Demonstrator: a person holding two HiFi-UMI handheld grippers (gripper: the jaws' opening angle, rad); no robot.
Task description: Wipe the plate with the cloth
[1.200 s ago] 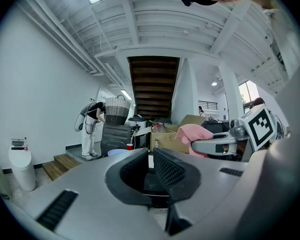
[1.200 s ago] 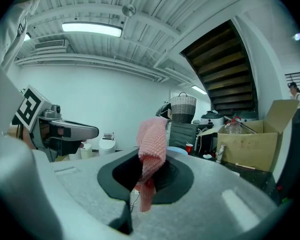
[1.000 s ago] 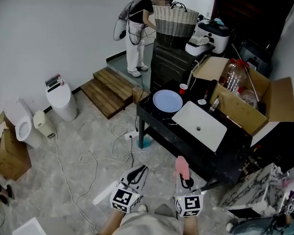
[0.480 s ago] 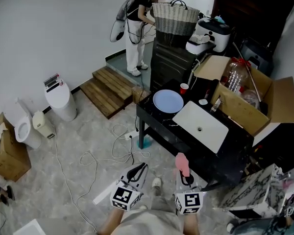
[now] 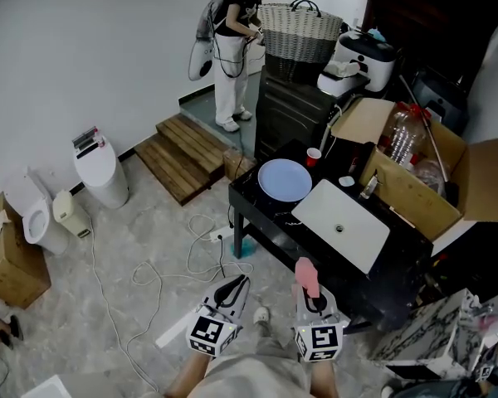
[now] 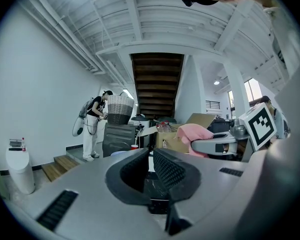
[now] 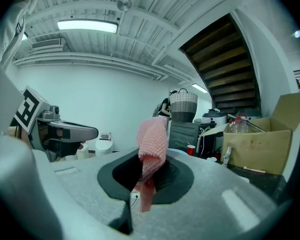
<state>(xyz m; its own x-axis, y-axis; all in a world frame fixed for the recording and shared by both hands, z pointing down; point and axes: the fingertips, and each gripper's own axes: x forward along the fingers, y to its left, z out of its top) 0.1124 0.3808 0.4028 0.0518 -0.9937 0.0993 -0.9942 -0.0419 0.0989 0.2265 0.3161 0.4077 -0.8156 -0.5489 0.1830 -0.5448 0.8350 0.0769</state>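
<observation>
Slowly the whole scene has slid down in the head view. The black table [image 5: 270, 214] sits lower in the frame and nearer to me than it did a second ago, which I read as my own walking toward it. The white basin [image 5: 342, 222] set into its top has come along with it. So has the plate [image 5: 285, 180], pale blue and lying flat at the table's left end, just beside the basin, with a red cup [image 5: 313, 154] near its far side. Nothing on the table has shifted against anything else; only my standpoint has moved. The plate is well apart from both my tools, so no wiping has begun, and I judge this to be the approach.

My right gripper [image 5: 314, 301] is held low in front of me, its jaws clamped on the pink cloth [image 5: 307, 276]. The cloth stands up out of them as a bunched tuft, with a short tail hanging below, and that grip looks no different from a second ago. My left gripper [image 5: 232, 293] hangs just beside it, jaws a little apart with nothing between them. As I see it, the cloth must next be carried over the plate and lowered onto it.
</observation>
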